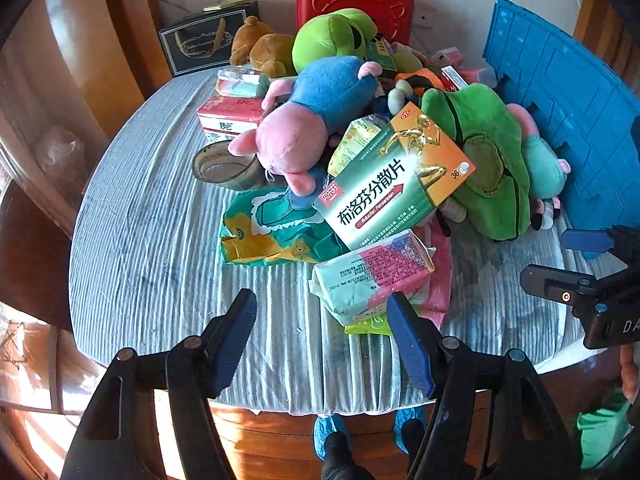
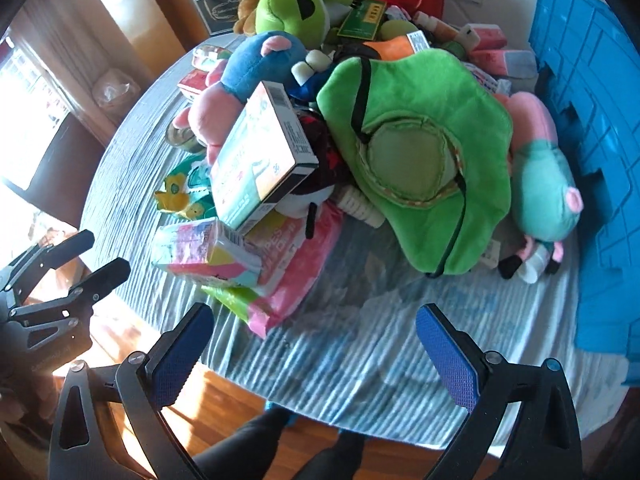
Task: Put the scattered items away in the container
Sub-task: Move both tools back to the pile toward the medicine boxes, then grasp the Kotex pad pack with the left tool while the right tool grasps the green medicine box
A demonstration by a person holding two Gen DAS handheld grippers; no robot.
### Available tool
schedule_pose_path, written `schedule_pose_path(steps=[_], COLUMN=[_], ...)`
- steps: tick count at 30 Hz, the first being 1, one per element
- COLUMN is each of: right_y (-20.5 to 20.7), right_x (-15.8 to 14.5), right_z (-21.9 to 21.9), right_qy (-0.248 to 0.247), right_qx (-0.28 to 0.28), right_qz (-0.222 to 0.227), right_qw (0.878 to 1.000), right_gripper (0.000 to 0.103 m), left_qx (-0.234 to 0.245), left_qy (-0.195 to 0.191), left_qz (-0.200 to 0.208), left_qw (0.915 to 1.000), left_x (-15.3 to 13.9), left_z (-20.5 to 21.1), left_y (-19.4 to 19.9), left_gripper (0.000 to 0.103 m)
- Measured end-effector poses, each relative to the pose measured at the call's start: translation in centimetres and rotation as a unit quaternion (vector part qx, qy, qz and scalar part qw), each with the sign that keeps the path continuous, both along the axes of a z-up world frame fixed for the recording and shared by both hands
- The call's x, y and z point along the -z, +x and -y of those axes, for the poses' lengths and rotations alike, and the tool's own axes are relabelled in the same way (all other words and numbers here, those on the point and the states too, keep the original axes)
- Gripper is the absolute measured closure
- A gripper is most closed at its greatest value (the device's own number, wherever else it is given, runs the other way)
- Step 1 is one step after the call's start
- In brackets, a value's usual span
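Looking down, we had the tissue pack (image 1: 372,280) at the pile's near edge, just beyond our left gripper (image 1: 322,328), long axis crosswise; right gripper (image 2: 314,352) sat farther off. Both fingers released, empty. Blue container (image 1: 560,112) stood right of the pile.

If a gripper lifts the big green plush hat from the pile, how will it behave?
The green plush hat looks soft, so it would probably sag from a pinch. It seems light for its size. Lifting it may disturb the toys it leans on.

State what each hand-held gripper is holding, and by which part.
Nothing is held. The left hand-held gripper and the right hand-held gripper both stand open above the table, short of the pile.
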State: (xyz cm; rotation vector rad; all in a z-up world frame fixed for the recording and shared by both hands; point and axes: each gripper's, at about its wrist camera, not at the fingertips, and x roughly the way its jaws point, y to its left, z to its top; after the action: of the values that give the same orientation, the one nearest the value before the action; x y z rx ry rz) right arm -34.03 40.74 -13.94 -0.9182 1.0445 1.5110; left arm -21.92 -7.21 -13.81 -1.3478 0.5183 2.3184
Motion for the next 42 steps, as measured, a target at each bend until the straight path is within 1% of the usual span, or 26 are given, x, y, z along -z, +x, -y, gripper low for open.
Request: schedule_pose_path(steps=[3,7,13,14,16,17,18,21,23,26,27,28,30,31,32,34,36,38,39,40,41,42], right_y=[-0.7,-1.0,-0.3,-0.1,0.1,0.2,0.2,-0.2,-0.6,-1.5,-1.8,-2.1,-3.0,-3.4,-3.9,-4.8,-5.8,-6.7,-7.3,-7.9,-8.6,-9.3], right_x=[1.4,3.0,4.0,4.1,4.3,4.5,4.6,4.6,4.5,4.4,4.4,4.3,4.3,4.3,4.5,5.0,5.7,6.4,6.8,7.2,7.5,7.8], right_z=[0.5,1.0,1.0,0.9,0.7,0.5,0.4,0.2,-0.1,-0.9,-1.1,-1.4,-1.8,-2.0,-2.2,-2.7,-3.1,-3.4,-3.6,-3.7,-3.8,-3.8], right_qy=[-0.014,-0.038,-0.046,-0.046,-0.045,-0.046,-0.047,-0.043,-0.037,-0.033,-0.032,-0.030,-0.025,-0.024,-0.025,-0.033,-0.040,-0.047,-0.052,-0.056,-0.061,-0.065], right_qx=[0.022,0.043,0.051,0.054,0.056,0.054,0.053,0.042,0.036,0.024,0.021,0.016,0.003,-0.003,-0.009,-0.025,-0.044,-0.063,-0.072,-0.081,-0.094,-0.105], right_qz=[-0.003,0.000,0.011,0.010,0.008,0.007,0.006,0.002,-0.003,-0.018,-0.023,-0.028,-0.031,-0.028,-0.024,-0.020,-0.012,-0.011,-0.012,-0.014,-0.018,-0.023], right_qw=[1.000,0.998,0.998,0.997,0.997,0.997,0.997,0.998,0.999,0.999,0.999,0.999,0.999,0.999,0.999,0.999,0.998,0.997,0.996,0.995,0.994,0.992], right_gripper=[0.000,0.001,0.001,0.000,0.000,0.000,0.000,0.000,0.000,0.000,0.000,0.000,0.001,0.004,0.012,0.023,0.024,0.029,0.030,0.035,0.043,0.044], left_qx=[0.039,0.088,0.145,0.152,0.162,0.163,0.163,0.154,0.143,0.118,0.104,0.088,0.068,0.058,0.048,0.025,0.006,-0.002,-0.006,-0.012,-0.020,-0.030], left_qy=[0.002,0.006,-0.012,-0.021,-0.047,-0.054,-0.053,-0.026,-0.007,0.012,0.014,0.018,0.032,0.030,0.023,0.008,0.008,0.008,0.003,-0.003,-0.005,-0.004], left_qz=[0.010,0.022,0.043,0.038,0.015,0.009,0.008,0.001,0.005,0.001,-0.004,-0.003,0.018,0.022,0.018,0.009,0.019,0.032,0.035,0.036,0.036,0.039], left_qw=[0.9992,0.9959,0.9885,0.9874,0.9855,0.9851,0.9853,0.9877,0.9897,0.9929,0.9945,0.9959,0.9970,0.9976,0.9984,0.9996,0.9998,0.9994,0.9993,0.9993,0.9991,0.9988], left_x=[0.7,1.5,4.2,4.6,5.4,5.8,6.0,6.0,6.0,5.2,4.8,4.6,4.5,4.6,4.7,4.9,5.1,5.3,5.5,5.6,5.7,5.8], left_z=[-0.2,-1.5,-3.6,-3.9,-4.3,-4.4,-4.5,-4.0,-3.5,-2.5,-2.1,-1.5,-0.5,-0.1,0.4,1.5,2.7,3.7,4.2,4.6,5.1,5.8], left_y=[-0.5,-1.3,-2.0,-2.0,-1.9,-2.0,-2.1,-2.3,-2.6,-3.2,-3.7,-4.3,-5.6,-6.0,-6.3,-6.8,-7.2,-7.3,-7.2,-7.0,-6.9,-6.9], left_gripper=[0.036,0.036,0.036,0.036,0.036,0.036,0.036,0.036,0.041,0.054,0.066,0.071,0.071,0.071,0.071,0.071,0.071,0.071,0.070,0.070,0.070,0.070])
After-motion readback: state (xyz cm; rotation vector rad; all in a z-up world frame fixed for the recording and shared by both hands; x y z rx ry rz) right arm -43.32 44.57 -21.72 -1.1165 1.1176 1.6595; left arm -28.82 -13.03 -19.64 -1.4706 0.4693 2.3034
